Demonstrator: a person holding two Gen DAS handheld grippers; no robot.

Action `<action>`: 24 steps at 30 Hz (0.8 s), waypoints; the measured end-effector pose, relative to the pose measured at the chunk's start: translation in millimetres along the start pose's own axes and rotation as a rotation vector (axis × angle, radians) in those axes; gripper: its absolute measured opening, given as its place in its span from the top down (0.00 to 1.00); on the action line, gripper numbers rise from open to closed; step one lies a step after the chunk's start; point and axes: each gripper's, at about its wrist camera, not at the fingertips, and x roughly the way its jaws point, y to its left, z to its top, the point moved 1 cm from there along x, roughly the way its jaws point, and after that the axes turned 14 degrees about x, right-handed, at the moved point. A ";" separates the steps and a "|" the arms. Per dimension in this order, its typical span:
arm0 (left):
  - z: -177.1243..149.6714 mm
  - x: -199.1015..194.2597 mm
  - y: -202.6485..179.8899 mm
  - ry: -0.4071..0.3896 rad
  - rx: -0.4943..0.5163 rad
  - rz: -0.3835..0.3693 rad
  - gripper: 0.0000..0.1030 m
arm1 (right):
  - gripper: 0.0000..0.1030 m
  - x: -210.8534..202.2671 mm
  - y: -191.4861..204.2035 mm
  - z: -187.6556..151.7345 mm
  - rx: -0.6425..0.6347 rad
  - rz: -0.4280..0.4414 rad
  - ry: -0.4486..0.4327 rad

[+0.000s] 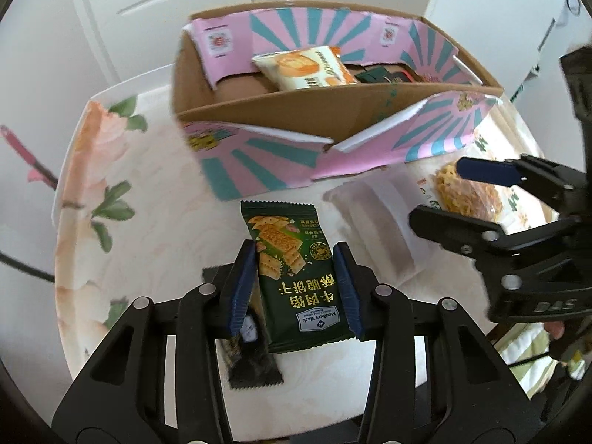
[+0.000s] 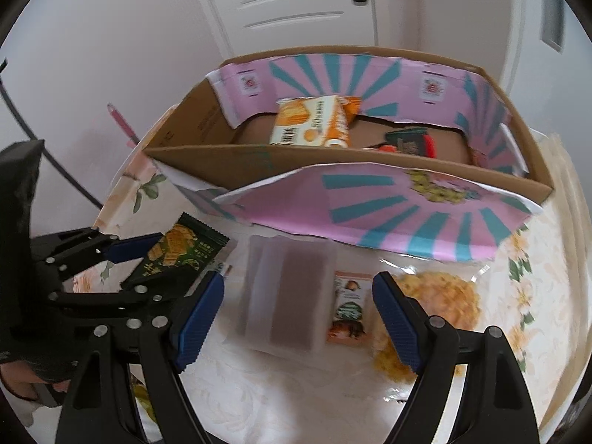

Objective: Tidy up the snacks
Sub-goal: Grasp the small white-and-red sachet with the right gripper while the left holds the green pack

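Two blue-padded fingers of the left hand-held gripper (image 1: 296, 288) close on the long edges of a dark green cracker packet (image 1: 292, 277), a flat, glossy foil sachet with crimped ends that appears, in the right wrist view, tilted up off the worktop (image 1: 148, 259) just in front of the cardboard box (image 1: 266, 111). Beneath it lies a smaller black sachet (image 1: 251, 355), flat on the floral plastic cloth. The right hand-held gripper (image 2: 296, 318) hovers with its jaws spread wide and empty above a translucent white pouch (image 2: 285, 296) with a brown slab inside, a small orange snack bar (image 2: 349, 307) and a clear bag of yellow crisps (image 2: 433, 296), all loose on the worktop. The box, brown corrugated board lined with torn pink-and-teal sunburst paper and split by a card divider, already holds an orange-and-cream biscuit packet (image 2: 314, 122) and a few dark and red packets (image 2: 410, 144) in its far compartment; the near compartment's floor is hidden. By this showing the sorting is perhaps a third done, with at least five items yet to go in
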 end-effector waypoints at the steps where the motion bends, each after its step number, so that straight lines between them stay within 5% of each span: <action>1: -3.2 -2.8 4.3 -0.004 -0.014 0.001 0.62 | 0.23 2.9 3.8 0.2 -0.018 0.006 0.006; 14: -31.6 -20.6 41.5 -0.040 -0.144 0.022 0.63 | 0.31 54.8 70.5 -11.8 -0.497 0.107 0.090; 24: -43.5 -27.9 54.6 -0.060 -0.207 0.041 0.63 | 0.60 90.5 99.1 -23.3 -0.736 0.150 0.208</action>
